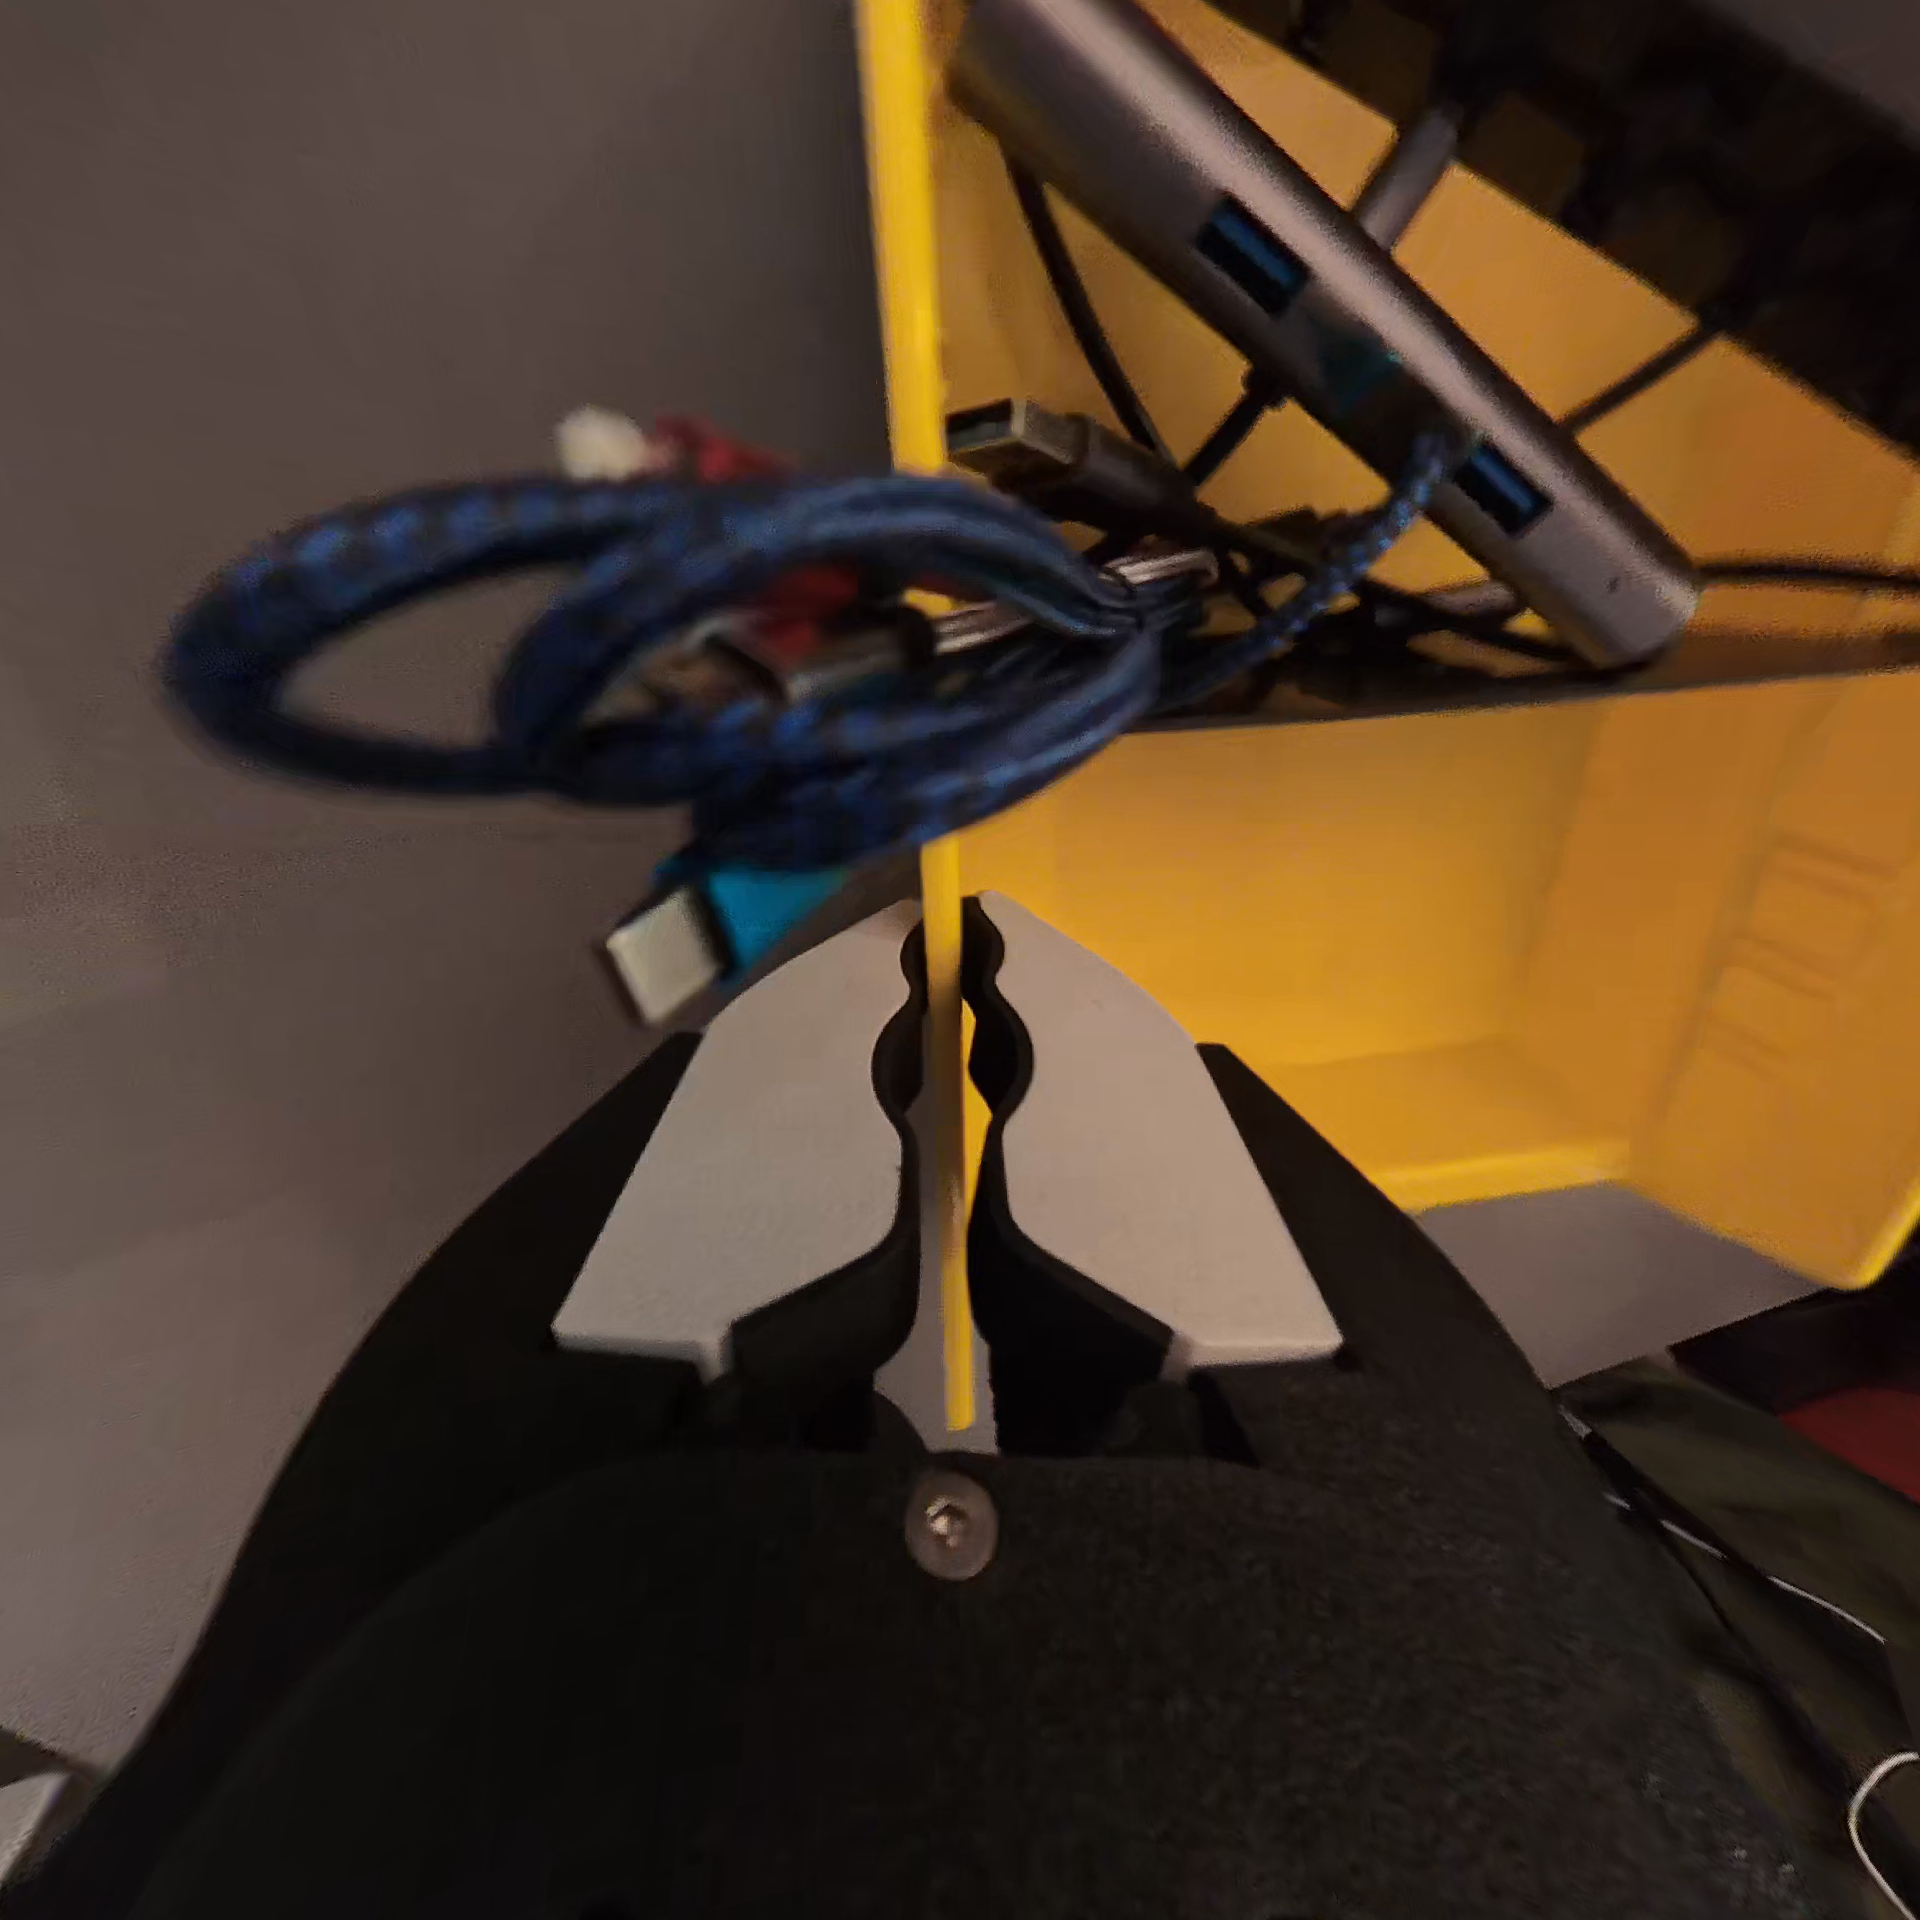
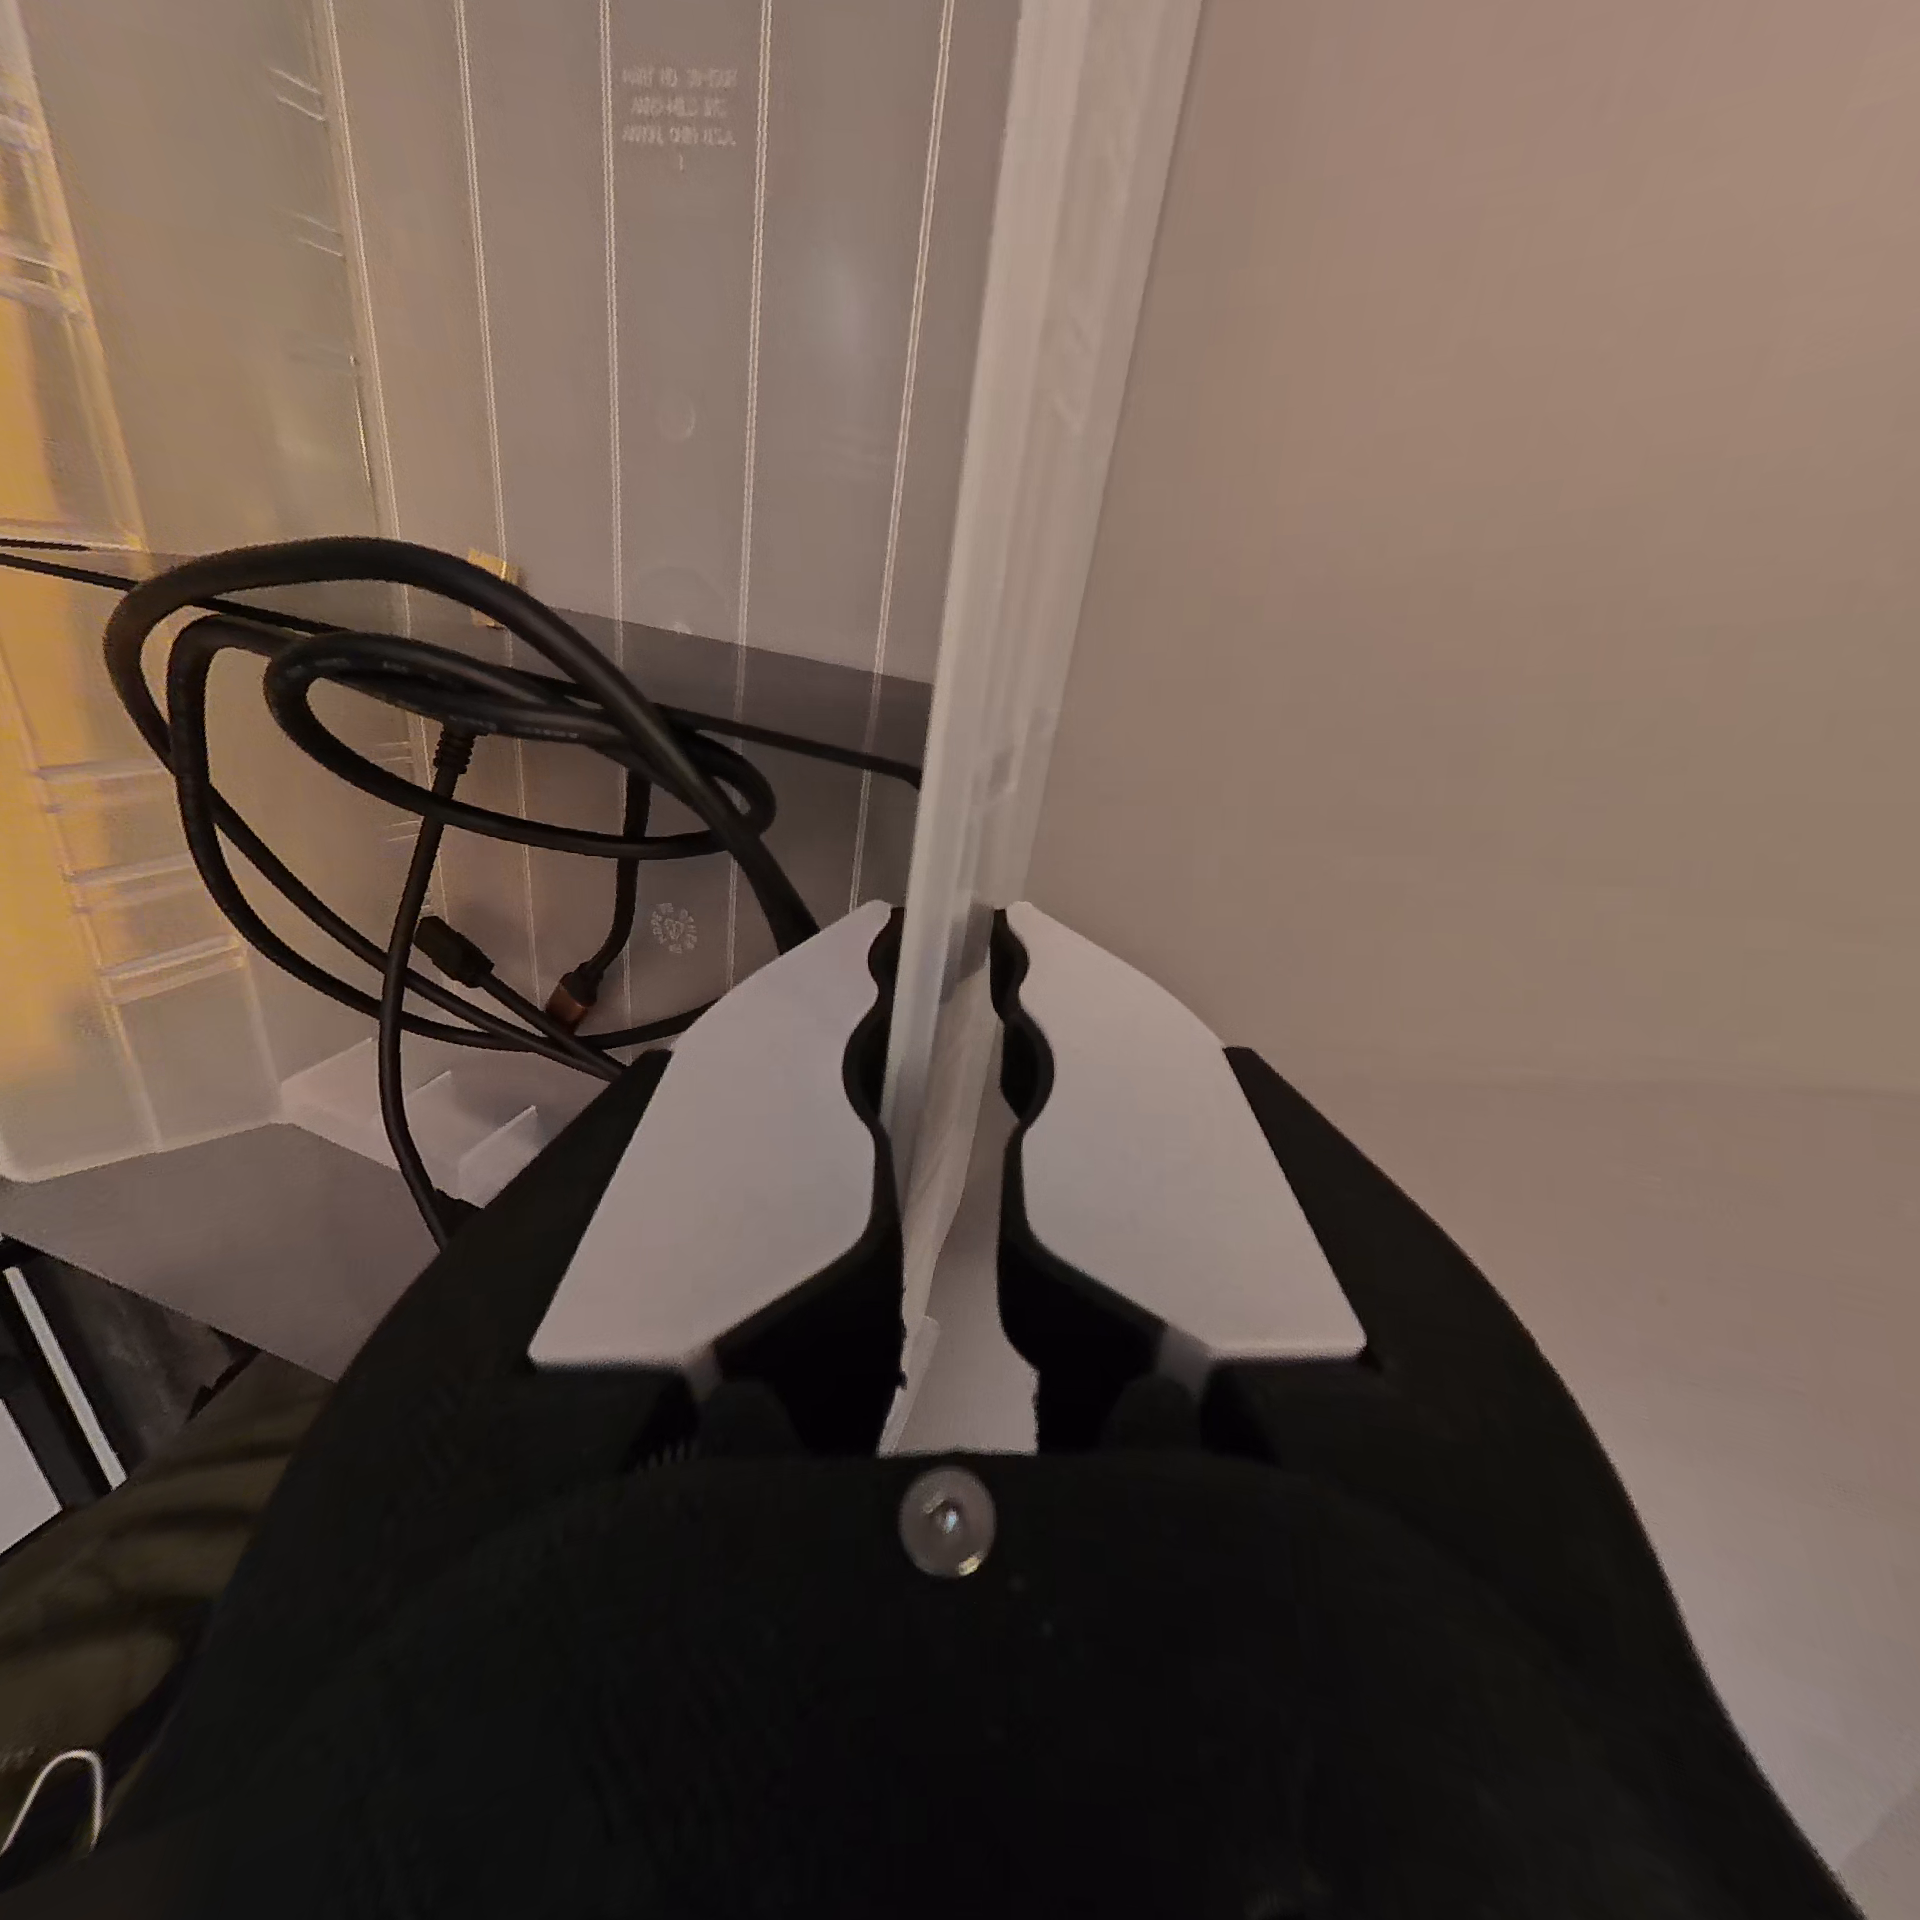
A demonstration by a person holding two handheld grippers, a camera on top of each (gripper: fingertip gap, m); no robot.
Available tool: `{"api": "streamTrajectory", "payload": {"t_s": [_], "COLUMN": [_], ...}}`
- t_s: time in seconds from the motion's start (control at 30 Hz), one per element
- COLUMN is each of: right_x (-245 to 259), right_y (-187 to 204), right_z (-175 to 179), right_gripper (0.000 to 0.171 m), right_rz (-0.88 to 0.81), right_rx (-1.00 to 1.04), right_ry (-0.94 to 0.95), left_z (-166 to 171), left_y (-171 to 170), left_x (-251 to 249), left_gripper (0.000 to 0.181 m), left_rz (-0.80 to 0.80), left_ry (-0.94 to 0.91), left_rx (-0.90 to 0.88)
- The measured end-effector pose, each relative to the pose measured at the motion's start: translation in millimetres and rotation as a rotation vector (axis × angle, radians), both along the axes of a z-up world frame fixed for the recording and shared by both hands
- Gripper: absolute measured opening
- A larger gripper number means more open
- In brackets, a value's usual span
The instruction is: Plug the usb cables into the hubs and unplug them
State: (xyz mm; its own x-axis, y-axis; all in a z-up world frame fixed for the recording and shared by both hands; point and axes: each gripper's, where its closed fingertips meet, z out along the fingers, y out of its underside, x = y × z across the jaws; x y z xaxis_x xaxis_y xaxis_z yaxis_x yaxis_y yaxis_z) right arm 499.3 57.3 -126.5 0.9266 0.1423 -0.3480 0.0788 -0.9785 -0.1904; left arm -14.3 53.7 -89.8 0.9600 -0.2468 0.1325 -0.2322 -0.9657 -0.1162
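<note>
In the left wrist view a yellow bin (image 1: 1299,935) is tipped up. My left gripper (image 1: 943,914) is shut on its thin side wall (image 1: 914,260), with both pads against the edge. Inside, a grey USB hub (image 1: 1351,343) with blue ports leans against the bin. A coiled blue braided cable (image 1: 520,644) spills over the wall, and its teal plug (image 1: 707,935) hangs just left of my fingertips. A black USB plug (image 1: 1039,447) lies loose by the hub. In the right wrist view my right gripper (image 2: 945,920) is shut on the upright rim (image 2: 1039,416) of a clear plastic bin that holds black cables (image 2: 436,727).
A red and white thing (image 1: 665,442) shows behind the blue cable. Plain grey wall (image 1: 312,312) lies left of the yellow bin, and a pale wall (image 2: 1507,520) right of the clear bin. Dark cloth and thin wires (image 1: 1766,1558) lie at the lower right. Across from one pair of fingers to the other is roughly 50 centimetres.
</note>
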Motion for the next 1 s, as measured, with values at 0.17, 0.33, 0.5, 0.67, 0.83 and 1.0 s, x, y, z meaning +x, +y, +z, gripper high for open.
{"api": "streamTrajectory", "payload": {"t_s": [0.17,0.33,0.5,0.67,0.83,1.0], "right_x": [-1.0,-1.9,-6.0,-17.4,-37.6,-59.4], "right_y": [1.3,2.4,2.9,5.7,7.4,4.0], "right_z": [0.1,-0.2,-0.3,-1.0,-1.8,-3.4], "right_gripper": [0.017,0.017,0.017,0.016,0.016,0.017], "right_rz": [0.0,-0.001,0.004,0.025,0.081,0.158], "right_rx": [0.002,0.0,-0.008,-0.031,-0.061,-0.102], "right_ry": [0.011,0.008,0.004,-0.005,-0.025,-0.045], "left_z": [0.5,1.0,1.4,1.8,1.8,1.3], "left_y": [1.8,-7.2,-21.8,-37.2,-50.0,-55.5], "left_x": [-45.1,-102.0,-158.7,-207.8,-230.8,-229.1], "left_gripper": [0.004,0.005,0.005,0.004,0.004,0.004], "left_rz": [0.07,0.172,0.303,0.391,0.455,0.363], "left_ry": [-0.034,-0.001,-0.003,-0.026,-0.072,-0.03], "left_rx": [0.049,0.084,0.115,0.146,0.188,0.248]}}
